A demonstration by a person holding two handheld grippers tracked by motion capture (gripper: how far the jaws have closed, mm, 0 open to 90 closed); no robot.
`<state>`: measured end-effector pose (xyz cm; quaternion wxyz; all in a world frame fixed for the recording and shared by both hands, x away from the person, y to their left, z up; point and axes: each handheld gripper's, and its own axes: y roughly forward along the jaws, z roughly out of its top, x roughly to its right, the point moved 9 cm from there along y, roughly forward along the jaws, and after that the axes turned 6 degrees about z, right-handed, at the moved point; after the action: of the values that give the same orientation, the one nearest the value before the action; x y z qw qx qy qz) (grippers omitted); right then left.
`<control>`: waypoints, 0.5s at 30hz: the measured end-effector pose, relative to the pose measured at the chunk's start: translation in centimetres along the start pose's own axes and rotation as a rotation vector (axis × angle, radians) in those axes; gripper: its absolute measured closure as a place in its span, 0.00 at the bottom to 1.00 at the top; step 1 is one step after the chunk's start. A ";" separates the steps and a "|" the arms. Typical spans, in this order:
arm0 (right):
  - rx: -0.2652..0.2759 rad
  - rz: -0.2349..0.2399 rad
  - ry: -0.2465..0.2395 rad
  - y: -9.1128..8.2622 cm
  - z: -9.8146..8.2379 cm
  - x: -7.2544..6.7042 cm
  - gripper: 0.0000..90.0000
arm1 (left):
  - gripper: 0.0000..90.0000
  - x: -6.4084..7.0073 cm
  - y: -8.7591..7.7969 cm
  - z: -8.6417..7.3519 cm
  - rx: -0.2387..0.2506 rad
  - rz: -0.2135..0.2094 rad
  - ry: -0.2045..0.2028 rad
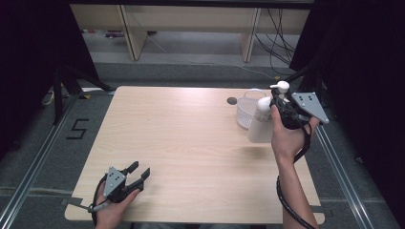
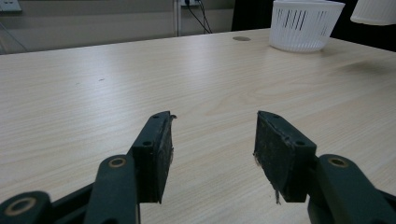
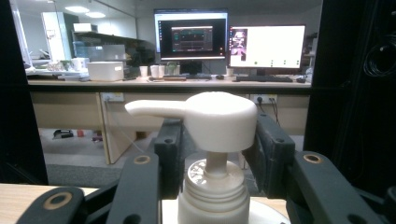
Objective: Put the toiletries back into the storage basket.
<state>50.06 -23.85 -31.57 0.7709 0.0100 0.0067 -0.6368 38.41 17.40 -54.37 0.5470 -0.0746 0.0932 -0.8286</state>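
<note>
From the high view, my left gripper (image 1: pixel 139 172) rests low on the near left part of the wooden table (image 1: pixel 191 143), its jaws spread and pointing up the table with nothing between them. My right gripper (image 1: pixel 279 102) is held up at the far right side, and a white pump bottle (image 1: pixel 261 125) sits right at its jaws, the pump head (image 1: pixel 281 87) poking up just above them. A white slotted basket (image 1: pixel 247 110) stands just to the left of that bottle, touching or nearly so — I cannot tell which. A small dark round grommet (image 1: pixel 232 100) lies in the tabletop just beyond the basket, to its left.

In the left gripper view, my two black jaws stand well apart over bare wood, and their worn pads (image 2: pixel 275 156) hold nothing. Far ahead and to the right of them sits the basket (image 2: pixel 303 25), with the grommet (image 2: pixel 241 38) just left of it. The bottom of the bottle (image 2: pixel 376 11) hangs at the top right corner, clear of the table.

In the right gripper view, my jaws stand on either side of the bottle's neck (image 3: pixel 212 186), just under the pump head (image 3: pixel 205 119), whose spout points left. Whether the pads actually press the neck I cannot tell — the bottle hides them. Beyond the jaws stand a desk and two lit monitors (image 3: pixel 229 39).
</note>
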 end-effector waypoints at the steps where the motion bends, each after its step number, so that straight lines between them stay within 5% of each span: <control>1: -0.009 -0.003 0.002 0.0 0.0 0.0 0.67 | 0.51 0.0 0.0 0.0 0.001 0.000 0.000; 15: 0.011 -0.002 0.000 0.9 1.0 0.2 0.67 | 0.51 0.0 0.0 0.0 0.001 0.000 -0.001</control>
<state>51.02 -23.91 -30.57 0.7702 0.0143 0.0032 -0.6377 38.40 17.42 -54.36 0.5472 -0.0746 0.0924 -0.8285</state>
